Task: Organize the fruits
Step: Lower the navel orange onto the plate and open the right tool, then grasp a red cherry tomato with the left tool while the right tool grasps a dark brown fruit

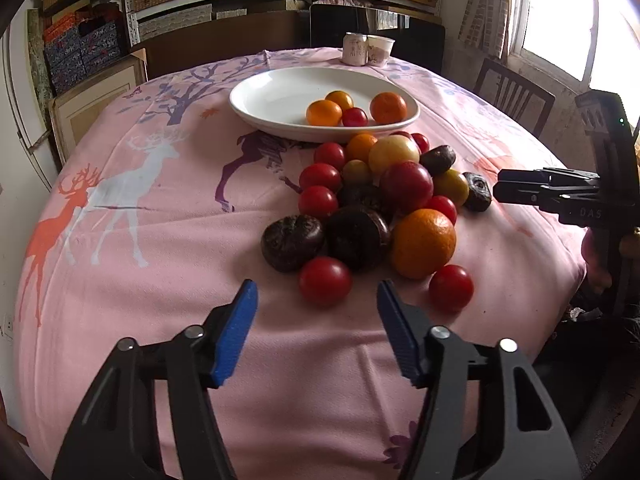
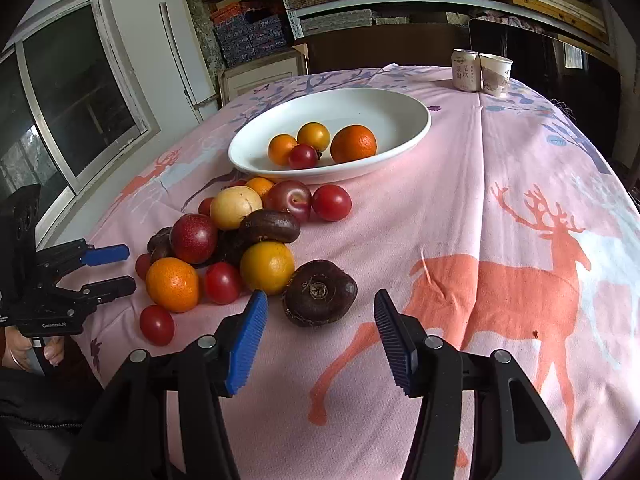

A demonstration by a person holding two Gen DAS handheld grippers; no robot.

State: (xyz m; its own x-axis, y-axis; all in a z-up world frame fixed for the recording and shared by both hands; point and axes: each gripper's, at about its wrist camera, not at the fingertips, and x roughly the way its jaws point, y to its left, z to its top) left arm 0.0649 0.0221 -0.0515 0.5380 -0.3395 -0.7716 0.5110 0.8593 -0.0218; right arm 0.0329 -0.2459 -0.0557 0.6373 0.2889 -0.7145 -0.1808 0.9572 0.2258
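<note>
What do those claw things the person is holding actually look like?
Each is a black plastic claw. The left gripper and the right gripper both end in two ribbed blue pads fixed with silver rivets. Small white lettering marks the black bodies. No cables show; a dark sleeve covers the left wrist.

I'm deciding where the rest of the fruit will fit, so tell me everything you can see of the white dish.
The white dish is a shallow oval bowl, glossy like glazed ceramic, with a raised rim and no visible chips. It sits upright on the pink deer-print tablecloth, beyond the fruit pile. Four fruits lie clustered in its near part: an orange, two small orange-yellow tomatoes and one red cherry tomato. Most of its floor is bare. Neither gripper touches it.
</note>
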